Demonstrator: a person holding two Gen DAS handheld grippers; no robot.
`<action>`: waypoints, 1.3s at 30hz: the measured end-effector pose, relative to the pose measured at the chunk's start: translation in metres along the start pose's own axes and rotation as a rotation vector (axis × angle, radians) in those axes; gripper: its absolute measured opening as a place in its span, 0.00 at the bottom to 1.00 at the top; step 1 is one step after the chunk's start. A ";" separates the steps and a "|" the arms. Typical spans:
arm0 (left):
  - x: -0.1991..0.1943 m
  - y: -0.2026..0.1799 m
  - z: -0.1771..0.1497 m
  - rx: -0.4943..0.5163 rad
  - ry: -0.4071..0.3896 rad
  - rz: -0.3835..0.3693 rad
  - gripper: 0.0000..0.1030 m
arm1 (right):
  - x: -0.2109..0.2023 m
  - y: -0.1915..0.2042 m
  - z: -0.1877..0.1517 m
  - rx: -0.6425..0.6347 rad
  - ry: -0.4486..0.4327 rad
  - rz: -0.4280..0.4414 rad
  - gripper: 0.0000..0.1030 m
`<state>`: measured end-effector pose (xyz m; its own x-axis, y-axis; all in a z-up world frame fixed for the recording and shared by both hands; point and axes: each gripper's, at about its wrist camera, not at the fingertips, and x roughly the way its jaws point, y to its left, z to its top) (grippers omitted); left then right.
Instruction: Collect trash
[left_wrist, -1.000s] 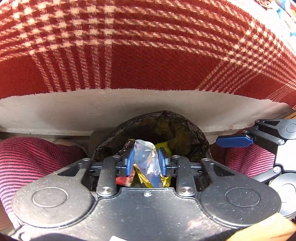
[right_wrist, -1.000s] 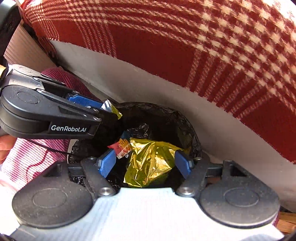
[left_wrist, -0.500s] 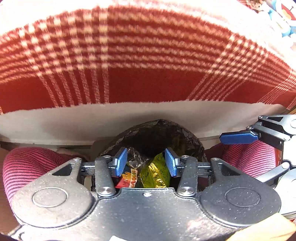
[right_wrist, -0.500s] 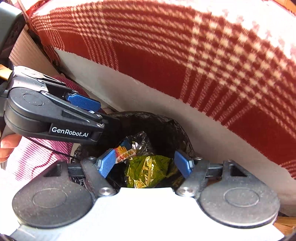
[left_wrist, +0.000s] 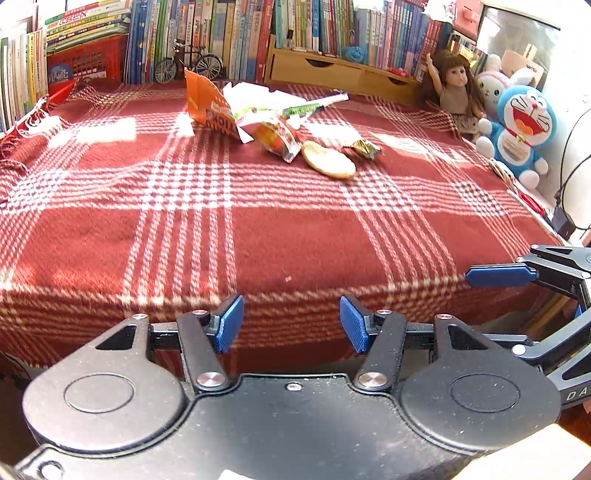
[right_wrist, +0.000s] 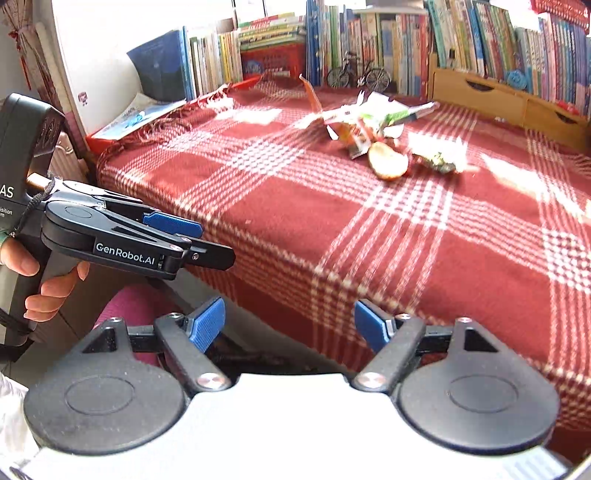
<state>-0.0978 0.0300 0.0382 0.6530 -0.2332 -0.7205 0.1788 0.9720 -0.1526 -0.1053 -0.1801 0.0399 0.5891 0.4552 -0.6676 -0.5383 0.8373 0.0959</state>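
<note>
Trash lies in a loose pile at the far middle of the red plaid blanket (left_wrist: 280, 236): an orange snack bag (left_wrist: 207, 107), white and green wrappers (left_wrist: 273, 101), an orange-red packet (left_wrist: 275, 137), a round tan cracker (left_wrist: 328, 159) and a small crumpled gold wrapper (left_wrist: 364, 148). The same pile shows in the right wrist view, with the cracker (right_wrist: 388, 160) and gold wrapper (right_wrist: 437, 160) nearest. My left gripper (left_wrist: 291, 325) is open and empty at the blanket's near edge. My right gripper (right_wrist: 290, 323) is open and empty too, beside the left gripper (right_wrist: 173, 236). The bin is out of view.
Rows of books (left_wrist: 229, 33) and a wooden drawer unit (left_wrist: 332, 70) line the back. A model bicycle (left_wrist: 188, 66) stands by them. A doll (left_wrist: 452, 86) and plush toys (left_wrist: 521, 133) sit at the right. A hand (right_wrist: 48, 284) holds the left gripper's handle.
Both grippers have swung up from the black bin bag to face the blanket top. The left gripper, shut on a clear wrapper a second ago, has opened and left it in the bin.
</note>
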 end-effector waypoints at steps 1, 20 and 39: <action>0.001 0.002 0.009 -0.007 -0.014 0.008 0.54 | -0.001 -0.003 0.006 -0.005 -0.026 -0.031 0.83; 0.122 0.023 0.154 -0.217 -0.055 0.004 0.51 | 0.092 -0.052 0.086 -0.001 -0.026 -0.206 0.73; 0.178 0.024 0.166 -0.288 -0.066 0.033 0.29 | 0.147 -0.075 0.098 0.084 0.036 -0.141 0.36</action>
<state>0.1449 0.0071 0.0187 0.7032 -0.1940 -0.6840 -0.0533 0.9449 -0.3229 0.0801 -0.1462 0.0068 0.6325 0.3211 -0.7049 -0.3985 0.9152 0.0594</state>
